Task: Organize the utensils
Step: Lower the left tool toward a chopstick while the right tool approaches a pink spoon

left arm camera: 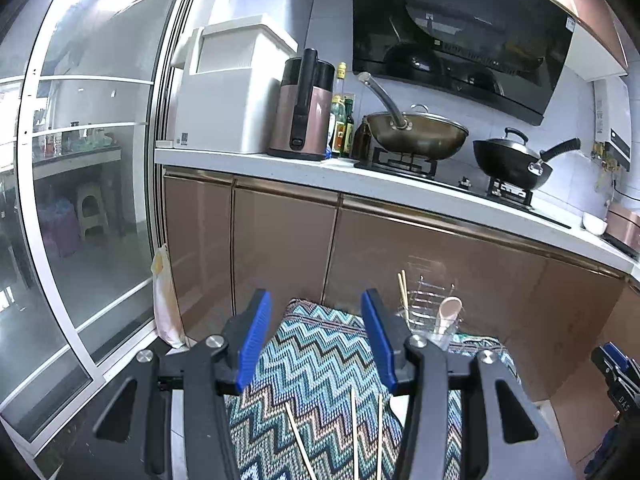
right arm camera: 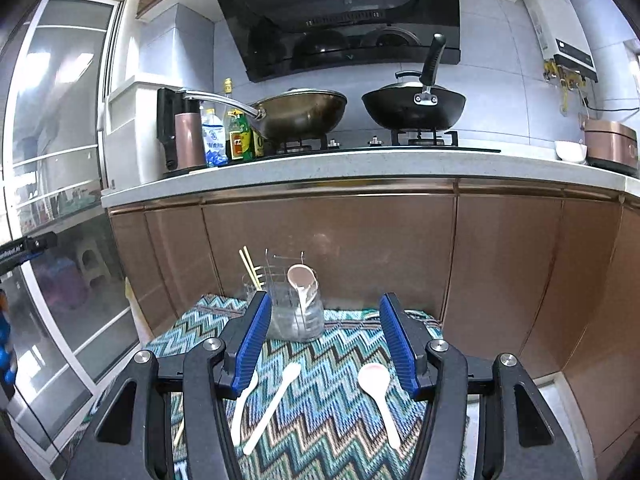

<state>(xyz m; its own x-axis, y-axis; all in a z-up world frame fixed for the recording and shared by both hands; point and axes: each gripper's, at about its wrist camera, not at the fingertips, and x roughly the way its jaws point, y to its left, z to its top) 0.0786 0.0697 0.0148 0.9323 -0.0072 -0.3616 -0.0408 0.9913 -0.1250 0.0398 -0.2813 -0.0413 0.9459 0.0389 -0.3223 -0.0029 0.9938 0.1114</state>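
Note:
On a zigzag-patterned cloth (left arm camera: 320, 352) lie three loose chopsticks (left arm camera: 354, 432), below my left gripper (left arm camera: 316, 294), which is open with nothing between its blue pads. At the cloth's far end stands a wire-and-clear utensil holder (left arm camera: 430, 308) with two chopsticks (left arm camera: 402, 292) and a pale spoon (left arm camera: 449, 312) upright in it. In the right wrist view my right gripper (right arm camera: 325, 298) is open and empty above the cloth (right arm camera: 328, 420). Three white spoons lie there: one at the right (right arm camera: 378, 380), one in the middle (right arm camera: 276, 400), one partly behind the left finger (right arm camera: 240, 412). The holder (right arm camera: 296, 316) stands just beyond.
Brown cabinet doors (right arm camera: 360, 248) rise right behind the cloth, under a white counter (right arm camera: 320, 172) with two woks, bottles and a stove. A glass sliding door (left arm camera: 80, 200) is at the left. A paper bag (left arm camera: 166, 312) leans by the cabinet corner.

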